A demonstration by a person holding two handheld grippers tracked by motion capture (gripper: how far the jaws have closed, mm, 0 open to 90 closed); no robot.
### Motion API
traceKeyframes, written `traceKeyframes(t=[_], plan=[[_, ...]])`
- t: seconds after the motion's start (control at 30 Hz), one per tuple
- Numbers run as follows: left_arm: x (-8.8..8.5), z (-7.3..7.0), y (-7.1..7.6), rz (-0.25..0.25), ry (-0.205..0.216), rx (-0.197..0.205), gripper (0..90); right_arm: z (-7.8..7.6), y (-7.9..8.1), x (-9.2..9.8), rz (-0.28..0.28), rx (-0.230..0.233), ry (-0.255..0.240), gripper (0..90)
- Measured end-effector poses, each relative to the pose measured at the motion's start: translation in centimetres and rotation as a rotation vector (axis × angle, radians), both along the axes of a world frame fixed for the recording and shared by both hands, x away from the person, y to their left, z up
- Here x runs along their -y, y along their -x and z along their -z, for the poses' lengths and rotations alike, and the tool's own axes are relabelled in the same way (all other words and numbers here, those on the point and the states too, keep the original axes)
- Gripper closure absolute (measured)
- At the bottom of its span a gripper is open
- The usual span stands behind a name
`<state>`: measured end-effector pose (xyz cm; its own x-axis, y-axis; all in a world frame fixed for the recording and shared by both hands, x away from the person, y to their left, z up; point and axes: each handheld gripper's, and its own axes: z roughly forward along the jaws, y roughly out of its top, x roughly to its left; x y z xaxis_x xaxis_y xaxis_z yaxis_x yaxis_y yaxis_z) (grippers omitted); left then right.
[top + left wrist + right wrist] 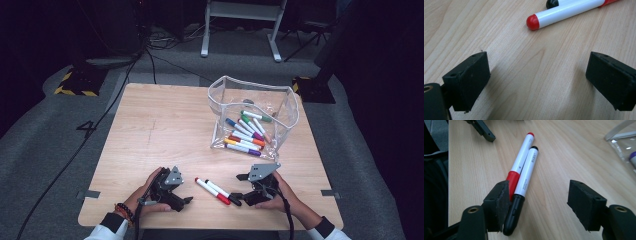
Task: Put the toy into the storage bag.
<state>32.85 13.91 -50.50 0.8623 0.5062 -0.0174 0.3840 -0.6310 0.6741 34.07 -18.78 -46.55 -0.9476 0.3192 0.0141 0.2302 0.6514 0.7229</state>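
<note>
Markers: my black-capped marker point(520, 195) touched my right gripper's point(541, 205) one finger point(499, 202), red-capped marker point(520, 165) alongside.
Fingers: spread, both grippers; left gripper point(537, 80) empty.
Pouch: my clear pouch point(287, 107) held several markers.

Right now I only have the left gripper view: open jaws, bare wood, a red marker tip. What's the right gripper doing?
Observer: The right gripper is open, its jaws low over the table; the black marker lies just inside its left jaw.
Operator: One marker only?
Observer: Two side by side: the red marker lies against the black one.
Operator: Where would they go?
Observer: Likely the clear pouch at the table's far right, open, with many coloured markers inside.
</note>
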Motion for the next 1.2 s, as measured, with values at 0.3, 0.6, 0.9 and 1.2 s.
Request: traceKeyframes(t=[0.3, 0.6, 0.9, 1.2], plan=[[0.0, 0.0, 0.0, 0.000, 0.000, 0.000, 5.7, 1.2, -0.6, -1.1, -0.010, -0.016, 0.033, 34.8], [0.0, 0.0, 0.0, 0.000, 0.000, 0.000, 5.7, 2.2, -1.6, -0.6, 0.045, -0.013, 0.062, 40.9], [0.0, 0.0, 0.0, 0.000, 0.000, 0.000, 5.7, 2.7, -2.7, 0.5, 0.076, 0.001, 0.051, 59.0], [0.0, 0.0, 0.0, 0.000, 0.000, 0.000, 5.7, 2.9, -3.1, 1.2, 0.052, 0.024, 0.032, 73.6]])
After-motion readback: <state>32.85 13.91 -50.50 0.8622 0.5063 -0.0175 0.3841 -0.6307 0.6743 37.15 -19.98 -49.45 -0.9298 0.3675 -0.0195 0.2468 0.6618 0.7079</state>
